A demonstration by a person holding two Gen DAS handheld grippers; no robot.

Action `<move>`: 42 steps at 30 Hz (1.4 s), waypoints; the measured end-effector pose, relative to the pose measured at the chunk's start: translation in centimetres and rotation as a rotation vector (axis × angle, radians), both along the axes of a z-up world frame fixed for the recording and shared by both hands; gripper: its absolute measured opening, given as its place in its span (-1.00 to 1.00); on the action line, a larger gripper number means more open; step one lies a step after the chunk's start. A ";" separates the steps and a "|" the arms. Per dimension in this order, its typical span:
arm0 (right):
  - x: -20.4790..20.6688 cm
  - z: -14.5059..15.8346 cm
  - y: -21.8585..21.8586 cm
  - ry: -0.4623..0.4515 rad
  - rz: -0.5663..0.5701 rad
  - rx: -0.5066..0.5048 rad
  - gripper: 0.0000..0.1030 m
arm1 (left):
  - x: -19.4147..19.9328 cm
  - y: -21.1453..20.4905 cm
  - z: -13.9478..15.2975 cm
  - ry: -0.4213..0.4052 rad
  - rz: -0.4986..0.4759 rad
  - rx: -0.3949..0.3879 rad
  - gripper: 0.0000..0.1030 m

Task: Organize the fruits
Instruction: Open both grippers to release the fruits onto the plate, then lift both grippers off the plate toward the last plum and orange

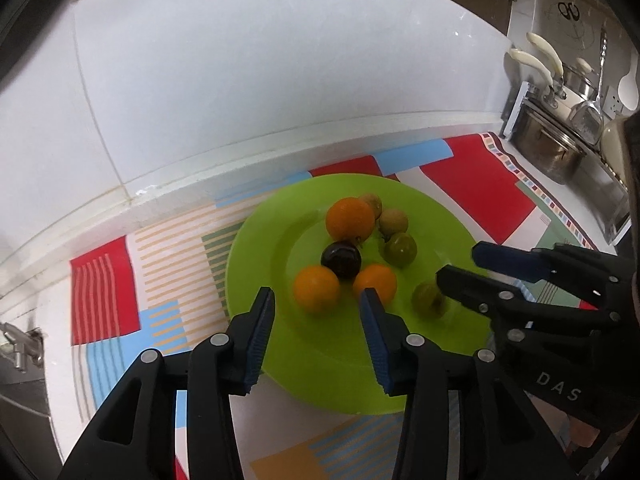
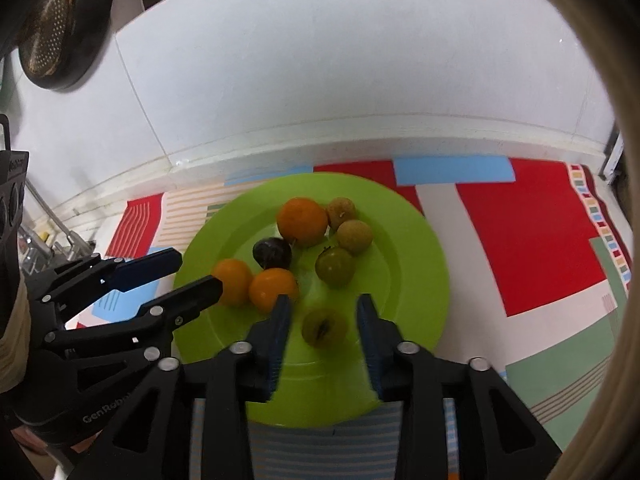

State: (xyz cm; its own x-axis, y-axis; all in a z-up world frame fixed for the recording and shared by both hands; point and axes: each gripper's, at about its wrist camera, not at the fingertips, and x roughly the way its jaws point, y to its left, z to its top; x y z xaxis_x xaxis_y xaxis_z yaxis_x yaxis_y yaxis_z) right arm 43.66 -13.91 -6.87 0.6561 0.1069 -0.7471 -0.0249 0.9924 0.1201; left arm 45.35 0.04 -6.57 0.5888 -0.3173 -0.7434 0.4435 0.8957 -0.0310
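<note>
A lime green plate (image 1: 304, 364) (image 2: 416, 240) lies on a patterned mat and holds several fruits: three oranges, a dark plum (image 1: 341, 259) (image 2: 272, 253), green fruits and two tan ones. My left gripper (image 1: 318, 300) (image 2: 198, 270) is open above the plate's near side, with an orange (image 1: 316, 288) (image 2: 232, 282) just beyond its fingertips. My right gripper (image 2: 324, 306) (image 1: 460, 266) is open, with a small green fruit (image 2: 323, 327) (image 1: 427, 299) lying on the plate between its fingers.
A colourful mat (image 1: 104, 288) (image 2: 536, 232) covers the counter below a white tiled wall (image 1: 260, 80). Steel pots (image 1: 548, 140) stand at the right. A dark strainer (image 2: 56, 24) hangs at the upper left.
</note>
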 end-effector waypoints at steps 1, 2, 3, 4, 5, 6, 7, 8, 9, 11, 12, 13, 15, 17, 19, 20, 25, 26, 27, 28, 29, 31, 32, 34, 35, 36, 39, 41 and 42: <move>-0.2 0.2 0.0 -0.009 -0.003 -0.009 -0.25 | -0.2 0.2 0.2 -0.004 0.004 0.000 -0.12; -0.6 0.5 0.0 -0.020 -0.004 -0.015 -0.25 | -0.6 0.3 0.5 -0.011 0.011 0.002 -0.11; -0.9 0.8 0.0 -0.028 -0.006 -0.018 -0.25 | -0.9 0.5 0.8 -0.021 0.016 0.003 -0.11; -1.3 1.1 0.0 -0.037 -0.008 -0.022 -0.25 | -1.3 0.7 1.1 -0.030 0.019 0.002 -0.11; -1.8 1.5 0.0 -0.047 -0.009 -0.026 -0.25 | -1.8 0.8 1.4 -0.038 0.024 0.001 -0.10; -2.4 1.8 0.0 -0.059 -0.012 -0.029 -0.25 | -2.2 1.0 1.7 -0.045 0.031 0.001 -0.07; -2.7 2.1 0.0 -0.065 -0.015 -0.029 -0.25 | -2.7 1.1 2.2 -0.053 0.036 0.000 -0.06; -3.3 2.5 0.0 -0.076 -0.016 -0.026 -0.24 | -3.2 1.3 2.5 -0.063 0.038 -0.003 -0.05; -3.8 2.9 0.0 -0.084 -0.018 -0.022 -0.24 | -3.7 1.4 3.0 -0.076 0.042 -0.004 -0.04; -4.8 3.6 0.0 -0.100 -0.020 -0.016 -0.24 | -4.7 1.6 3.9 -0.104 0.051 0.001 -0.02; -5.3 3.9 0.0 -0.107 -0.020 -0.013 -0.24 | -5.2 1.7 4.3 -0.115 0.055 0.002 0.03; -5.7 4.1 0.0 -0.113 -0.018 -0.011 -0.24 | -5.8 1.8 4.7 -0.125 0.060 -0.001 0.05; -6.8 4.8 0.1 -0.130 -0.017 -0.008 -0.24 | -6.9 2.0 5.6 -0.145 0.069 -0.006 0.14; -7.7 5.4 0.2 -0.143 -0.013 -0.003 -0.10 | -7.9 2.2 6.1 -0.160 0.078 -0.010 0.14; -8.8 5.9 0.3 -0.160 -0.020 -0.001 -0.02 | -8.9 2.6 6.7 -0.171 0.092 -0.015 0.20; -9.4 6.2 0.2 -0.173 -0.026 0.001 -0.02 | -9.4 2.8 7.0 -0.177 0.100 -0.021 0.23; -12.3 7.3 0.2 -0.204 -0.049 0.006 0.03 | -12.0 3.5 8.3 -0.225 0.118 -0.022 0.39; -12.8 7.5 0.3 -0.208 -0.056 0.000 0.13 | -12.6 3.6 8.6 -0.237 0.116 -0.020 0.44; -13.4 7.7 0.4 -0.217 -0.063 -0.005 0.16 | -12.9 3.7 8.8 -0.244 0.115 -0.020 0.48; -13.6 7.7 0.4 -0.224 -0.066 -0.008 0.16 | -13.3 3.8 9.0 -0.252 0.117 -0.023 0.50; -14.2 7.9 0.6 -0.230 -0.071 -0.013 0.16 | -13.7 4.0 9.2 -0.256 0.117 -0.026 0.52; -15.0 8.2 0.9 -0.236 -0.078 -0.011 0.16 | -14.4 4.2 9.5 -0.263 0.108 -0.033 0.55; -15.3 8.2 0.8 -0.241 -0.085 -0.008 0.16 | -14.7 4.3 9.5 -0.267 0.106 -0.032 0.57; -16.0 8.2 0.8 -0.251 -0.097 -0.005 0.22 | -15.4 4.3 9.6 -0.290 0.111 -0.024 0.58; -16.4 8.3 0.9 -0.254 -0.102 -0.007 0.27 | -15.8 4.2 9.7 -0.300 0.117 -0.017 0.60; -16.8 8.3 0.8 -0.262 -0.108 -0.009 0.30 | -16.1 4.2 9.7 -0.308 0.123 -0.013 0.62; -17.9 8.4 0.8 -0.265 -0.114 -0.015 0.30 | -17.3 3.9 9.7 -0.321 0.135 -0.024 0.73; -18.6 8.4 0.4 -0.265 -0.109 -0.018 0.30 | -18.0 3.6 9.5 -0.322 0.152 -0.034 0.74; -18.9 8.4 0.2 -0.268 -0.108 -0.023 0.30 | -18.3 3.5 9.4 -0.326 0.161 -0.034 0.74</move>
State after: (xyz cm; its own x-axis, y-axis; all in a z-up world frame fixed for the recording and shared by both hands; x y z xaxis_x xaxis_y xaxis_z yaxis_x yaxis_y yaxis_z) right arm 24.77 -13.73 1.48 0.8373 0.0104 -0.5466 0.0533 0.9935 0.1006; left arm 27.02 3.50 2.82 0.8373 -0.2227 -0.4993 0.2884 0.9558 0.0574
